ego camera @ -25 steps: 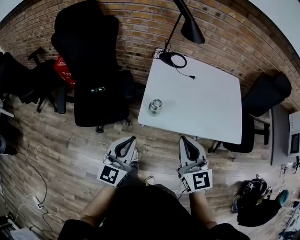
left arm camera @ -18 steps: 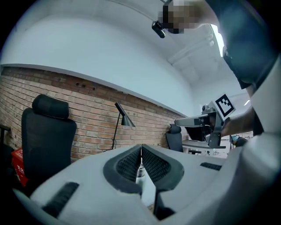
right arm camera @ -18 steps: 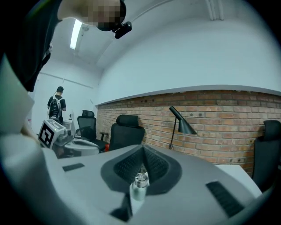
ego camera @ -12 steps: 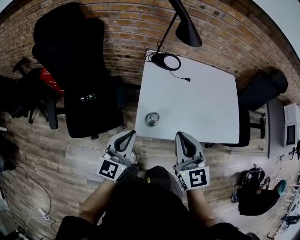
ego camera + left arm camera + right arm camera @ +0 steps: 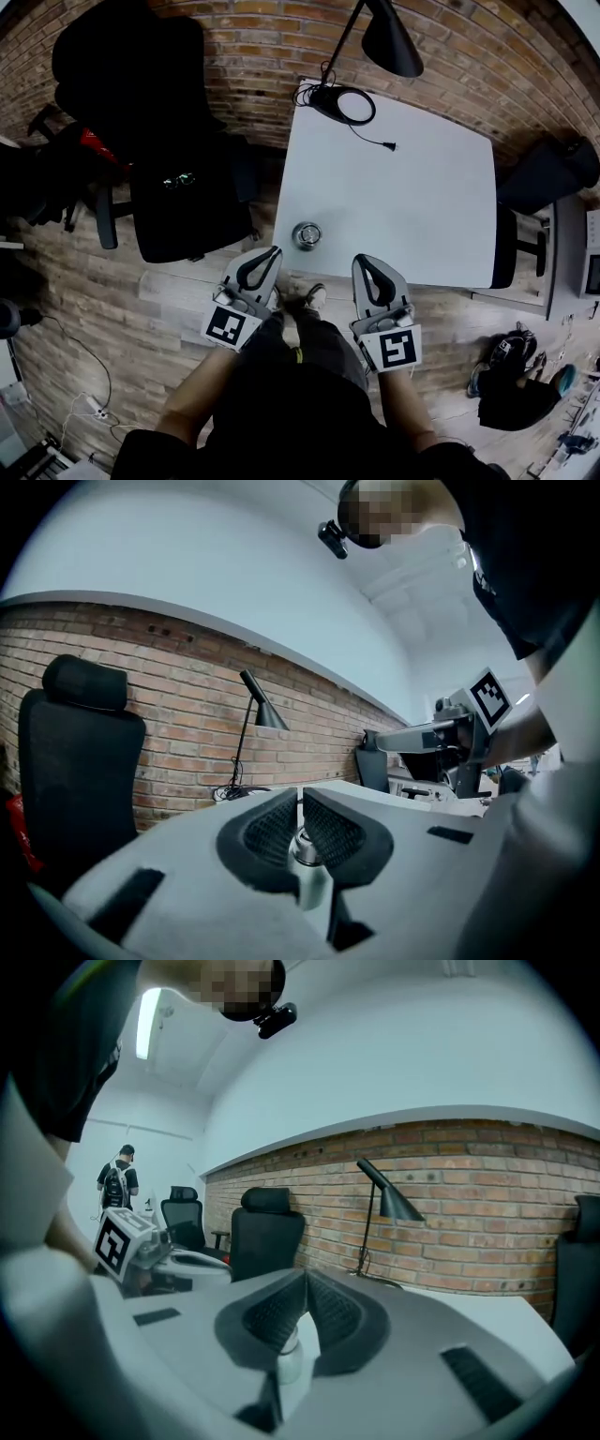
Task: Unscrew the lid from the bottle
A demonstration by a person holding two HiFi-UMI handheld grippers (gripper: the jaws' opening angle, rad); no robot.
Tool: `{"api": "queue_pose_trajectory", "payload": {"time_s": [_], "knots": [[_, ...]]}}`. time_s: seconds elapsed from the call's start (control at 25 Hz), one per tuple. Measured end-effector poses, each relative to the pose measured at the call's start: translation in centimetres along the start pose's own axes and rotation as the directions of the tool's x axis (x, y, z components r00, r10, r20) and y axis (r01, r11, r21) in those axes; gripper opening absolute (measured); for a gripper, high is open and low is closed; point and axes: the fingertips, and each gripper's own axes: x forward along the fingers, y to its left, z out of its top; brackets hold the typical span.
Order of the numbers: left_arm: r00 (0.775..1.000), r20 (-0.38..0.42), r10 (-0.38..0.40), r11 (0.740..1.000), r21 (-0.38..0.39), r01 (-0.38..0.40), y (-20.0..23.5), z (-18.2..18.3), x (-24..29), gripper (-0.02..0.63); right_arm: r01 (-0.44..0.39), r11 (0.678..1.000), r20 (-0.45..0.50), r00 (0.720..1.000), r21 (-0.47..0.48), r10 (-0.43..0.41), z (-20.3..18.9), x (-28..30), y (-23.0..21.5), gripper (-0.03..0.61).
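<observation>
Head view looks steeply down on a white bench set against a brick wall. The bottle stands upright near the bench's lower left corner. The left tongs point up at it from just below and to its left, off the bench edge and apart from the bottle. The right tongs lie to the bottle's lower right, tips at the bench's lower edge and farther from the bottle. In the left gripper view the ribbed pads of the left tongs are pressed together with nothing pinched. The bottle shows low in the centre beyond them, its silvery lid screwed on. The right tongs hang in the air at the right of that frame. In the right gripper view the right tongs are likewise pressed together and empty, with the bottle low in the frame behind them. A black lamp leans over the bench's upper edge, its round base on the upper left corner. A black office chair stands at the left on the wooden floor.
</observation>
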Motion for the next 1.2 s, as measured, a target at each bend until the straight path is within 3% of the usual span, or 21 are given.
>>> {"api": "queue_pose_trajectory", "payload": {"time_s": [0.2, 0.32, 0.56, 0.92, 1.2], "knots": [[0.999, -0.042, -0.026, 0.999, -0.026, 0.025, 0.2, -3.1, 1.8, 0.028, -0.085, 0.996, -0.052, 0.995, -0.016, 0.084, -2.7, 2.2, 0.5, 0.039], [0.997, -0.071, -0.040, 0.998, -0.051, 0.036, 0.1, -5.6, 2.6, 0.140, -0.130, 0.991, -0.083, 0.988, -0.020, 0.128, -4.5, 3.7, 1.2, 0.120], [0.991, -0.108, -0.074, 0.994, -0.083, 0.065, -0.5, -9.8, 4.6, 0.204, -0.200, 0.980, -0.121, 0.972, 0.005, 0.199, -8.1, 5.6, 2.5, 0.163], [0.988, -0.093, -0.120, 0.990, -0.080, 0.112, -0.3, -12.5, 7.0, 0.311, -0.273, 0.962, -0.110, 0.955, 0.022, 0.274, -11.1, 8.4, 3.9, 0.229], [0.987, -0.069, -0.145, 0.989, -0.054, 0.141, -0.6, -13.3, 9.1, 0.342, -0.284, 0.958, -0.098, 0.953, 0.032, 0.286, -12.5, 10.0, 4.3, 0.253]]}}
